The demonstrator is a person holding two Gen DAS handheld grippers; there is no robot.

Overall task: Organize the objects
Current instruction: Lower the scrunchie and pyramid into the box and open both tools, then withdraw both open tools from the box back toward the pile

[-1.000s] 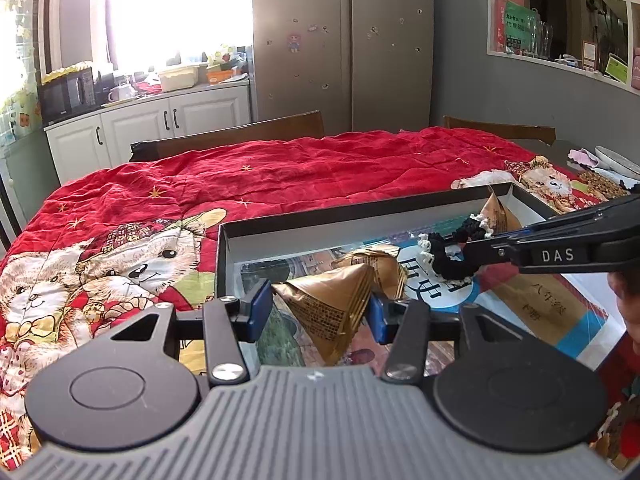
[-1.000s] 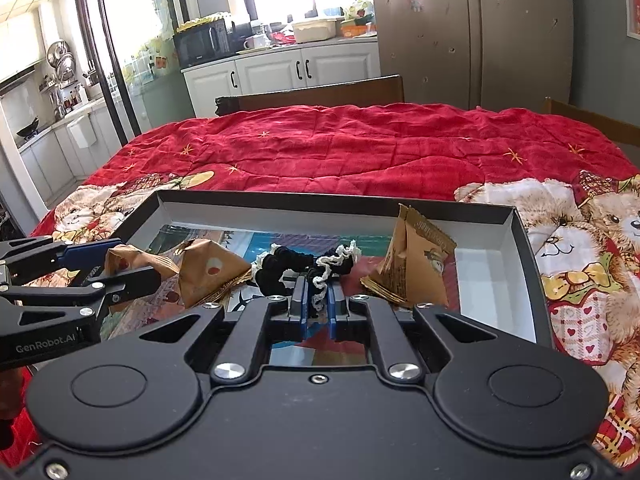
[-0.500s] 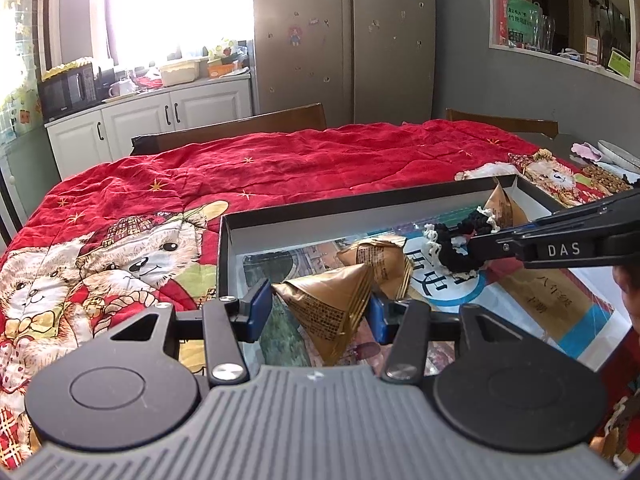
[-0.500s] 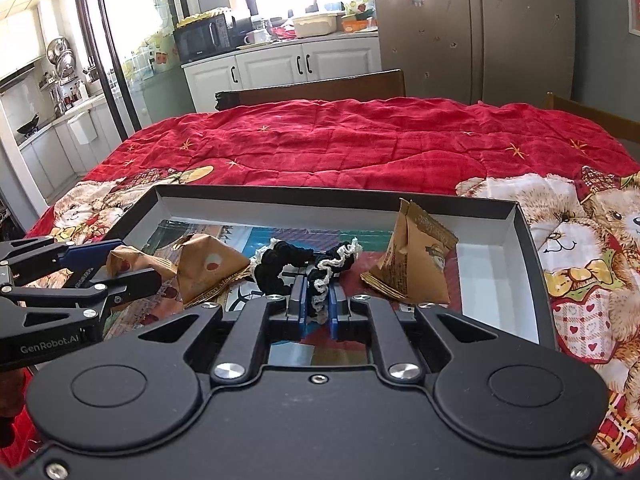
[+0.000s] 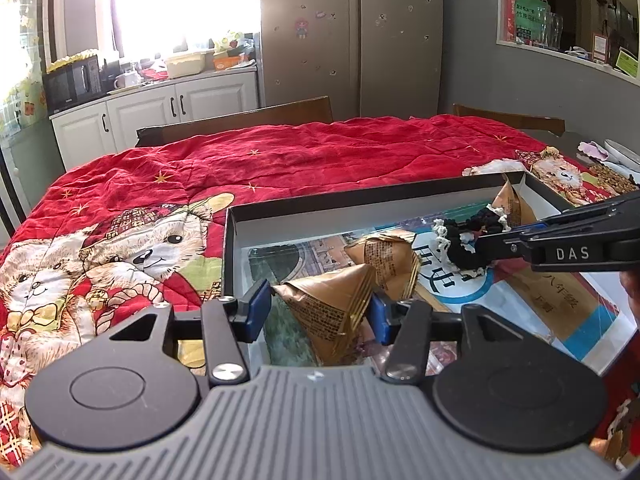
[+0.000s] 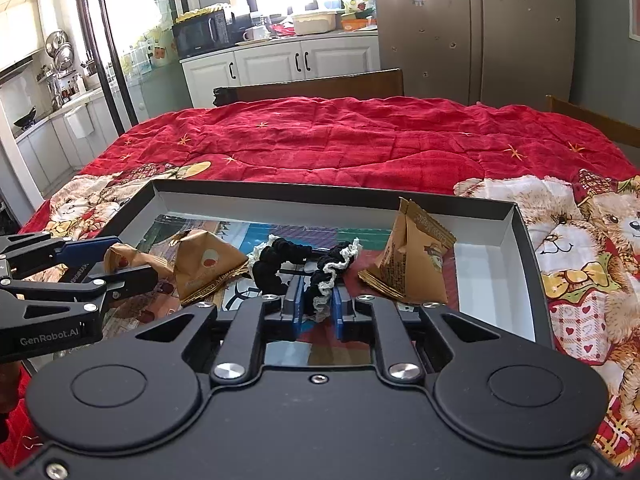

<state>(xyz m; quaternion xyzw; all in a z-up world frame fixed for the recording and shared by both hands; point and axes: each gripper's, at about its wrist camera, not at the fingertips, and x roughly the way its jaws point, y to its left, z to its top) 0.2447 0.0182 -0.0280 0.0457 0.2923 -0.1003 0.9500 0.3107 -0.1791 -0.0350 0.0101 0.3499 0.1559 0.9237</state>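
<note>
So there's a shallow black cardboard box lid with pale inner walls sitting on a red quilted teddy-bear blanket, and all the stuff being sorted is inside it, on top of a glossy printed book cover.

Left claw is over the near left end of the tray. Its blue pads are spreading apart right now, with a gold pyramid-shaped foil snack packet sitting between them. The left pad is clearly off the packet; the right one looks like it's just at the foil edge, hard to say if it's touching from this angle. Either way it isn't squeezing it. A second gold pyramid packet lies just behind it, a bit further right.

Right claw is in the middle of the tray, jaws only a narrow gap apart and easing open, with a black fabric scrunchie with a cream lace trim caught between the blue pads. The pads look like they're pressing on its near loop; the rest of it lies on the book cover.

Further right, a third tan packet, standing upright, sits near the far right corner, apart from the scrunchie.
</note>
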